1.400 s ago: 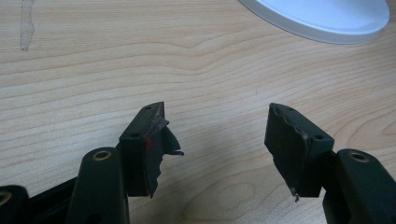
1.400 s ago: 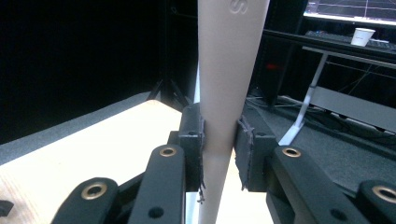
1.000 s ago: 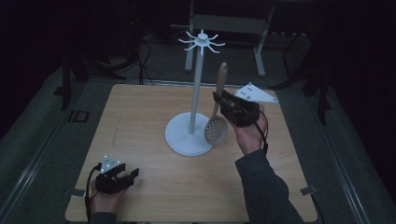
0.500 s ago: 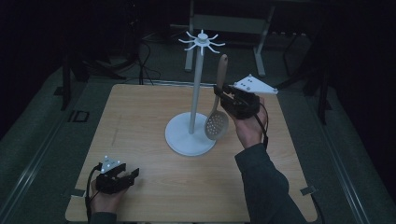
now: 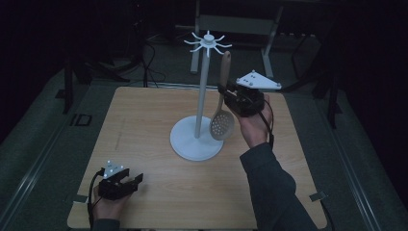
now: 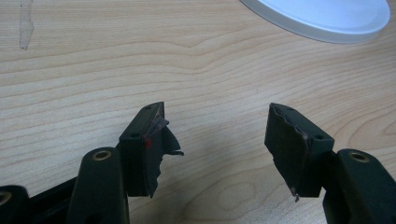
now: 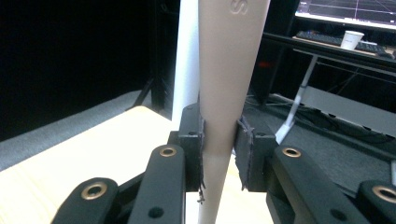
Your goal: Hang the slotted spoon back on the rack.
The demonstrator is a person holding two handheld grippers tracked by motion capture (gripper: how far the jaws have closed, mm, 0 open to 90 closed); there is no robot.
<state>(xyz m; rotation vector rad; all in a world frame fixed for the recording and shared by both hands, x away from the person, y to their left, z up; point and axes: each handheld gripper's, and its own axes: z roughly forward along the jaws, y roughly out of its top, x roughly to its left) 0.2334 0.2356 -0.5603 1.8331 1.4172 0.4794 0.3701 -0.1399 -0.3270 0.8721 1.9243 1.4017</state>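
- Far left first: the left gripper [image 5: 126, 183] is parked flat near the front left corner of the tabletop [image 5: 144, 125], hand [image 5: 108, 207] curled under it. In the left gripper view its jaws are spread wide with nothing but bare wood between them, so it looks like it has no part in this bit.
- Middle: the white rack [image 5: 202, 96] stands on its round base about mid-table, pole straight up, hooks [image 5: 208, 42] fanned out at the top. No utensil on any hook that I can see.
- Just right of the pole: the slotted spoon [image 5: 223, 103] is lifted off the table, bowl down, handle end up close to the hooks but not hung.
- Right side: the right gripper [image 5: 230, 97] is clamped on the spoon's handle; the right gripper view shows both pads squeezing it. Forearm [image 5: 269, 187] comes up from the front edge, wrist cocked so the gripper points left toward the pole.
- So my guess: pick-up done, hanging the handle end on a hook is what's left.
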